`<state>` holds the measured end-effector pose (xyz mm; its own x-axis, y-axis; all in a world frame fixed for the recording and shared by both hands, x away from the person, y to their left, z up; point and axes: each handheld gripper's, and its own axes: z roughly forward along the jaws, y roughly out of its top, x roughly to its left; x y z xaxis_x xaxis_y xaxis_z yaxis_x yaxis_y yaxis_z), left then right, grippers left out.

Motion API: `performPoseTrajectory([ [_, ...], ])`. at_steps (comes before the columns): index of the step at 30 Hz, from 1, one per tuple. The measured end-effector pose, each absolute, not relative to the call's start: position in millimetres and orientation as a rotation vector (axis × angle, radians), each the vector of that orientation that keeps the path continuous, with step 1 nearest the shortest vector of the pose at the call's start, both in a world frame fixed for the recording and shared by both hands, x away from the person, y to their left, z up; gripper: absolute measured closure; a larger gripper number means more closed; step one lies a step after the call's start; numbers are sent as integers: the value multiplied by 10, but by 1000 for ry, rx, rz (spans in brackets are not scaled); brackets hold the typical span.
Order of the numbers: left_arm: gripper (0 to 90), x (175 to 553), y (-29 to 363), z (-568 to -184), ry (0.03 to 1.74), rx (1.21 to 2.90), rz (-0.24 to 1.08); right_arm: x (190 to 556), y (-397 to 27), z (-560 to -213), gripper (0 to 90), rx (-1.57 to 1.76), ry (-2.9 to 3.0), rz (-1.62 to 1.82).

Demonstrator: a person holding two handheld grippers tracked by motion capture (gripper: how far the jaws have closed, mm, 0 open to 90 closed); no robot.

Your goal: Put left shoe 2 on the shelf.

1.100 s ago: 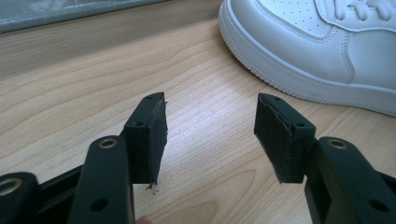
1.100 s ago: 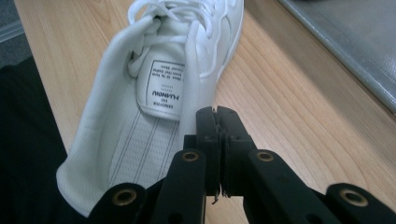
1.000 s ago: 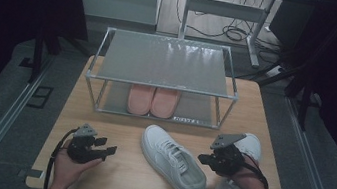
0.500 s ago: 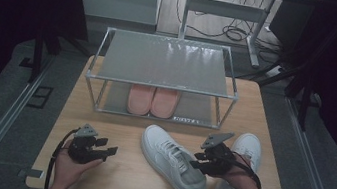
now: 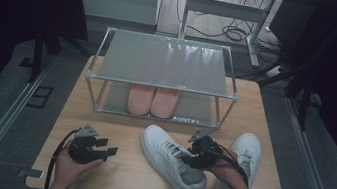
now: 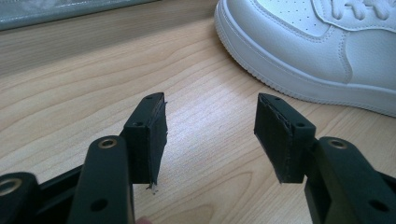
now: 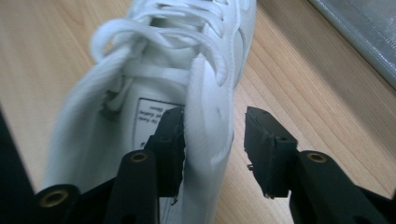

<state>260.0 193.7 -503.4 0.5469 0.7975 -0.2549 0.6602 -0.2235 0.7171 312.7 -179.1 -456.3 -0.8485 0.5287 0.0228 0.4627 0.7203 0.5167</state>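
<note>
Two white sneakers lie on my side of the metal rack (image 5: 165,69), which I take as my landmark on the wooden table (image 5: 265,109). From the high view, the nearer sneaker (image 5: 171,160) lies slantwise just in front of the rack's right half, toe toward the rack, and the second sneaker (image 5: 242,161) sits farther right, beyond the rack's right front leg. A pair of pink slippers (image 5: 153,101) rests on the rack's lower shelf, something neither gripper view gives me.

My right gripper (image 5: 201,152) hangs over the nearer sneaker's opening, in front of the rack's right corner. The right gripper view tells me what the high view cannot: the jaws have just been opening and now stand moderately wide, straddling the collar wall of that sneaker (image 7: 177,70). One pad sits inside the shoe beside the printed tongue label (image 7: 152,119), close against the wall, while the other stands clear of it outside, over bare table. I see no squeeze on the shoe. The rack's edge shows as a grey strip in the top right corner there.

My left gripper (image 5: 90,146) rests in front of the rack's left half, well apart from the shoes. The left gripper view shows its jaws wide with nothing between them, just wood, with the nearer sneaker's toe (image 6: 322,46) ahead.
</note>
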Motion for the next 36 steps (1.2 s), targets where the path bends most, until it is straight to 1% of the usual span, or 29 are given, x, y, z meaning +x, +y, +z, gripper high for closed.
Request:
performPoseTrajectory([
  [3, 443, 2600, 1943, -5033, 1182, 1960, 211, 3159, -1761, -4598, 641, 820, 2799, 775],
  [6, 443, 2596, 1945, -5027, 1180, 1957, 214, 3150, -1755, -4603, 726, 836, 2803, 794],
  [10, 443, 2592, 1941, -5025, 1179, 1957, 213, 3137, -1767, -4609, 775, 859, 2777, 812],
  [17, 443, 2595, 1965, -5018, 1185, 1951, 219, 3168, -1805, -4613, 796, 947, 2733, 918],
  [36, 444, 2587, 1986, -5004, 1187, 1941, 225, 3108, -1793, -4521, 804, 949, 2614, 1104],
])
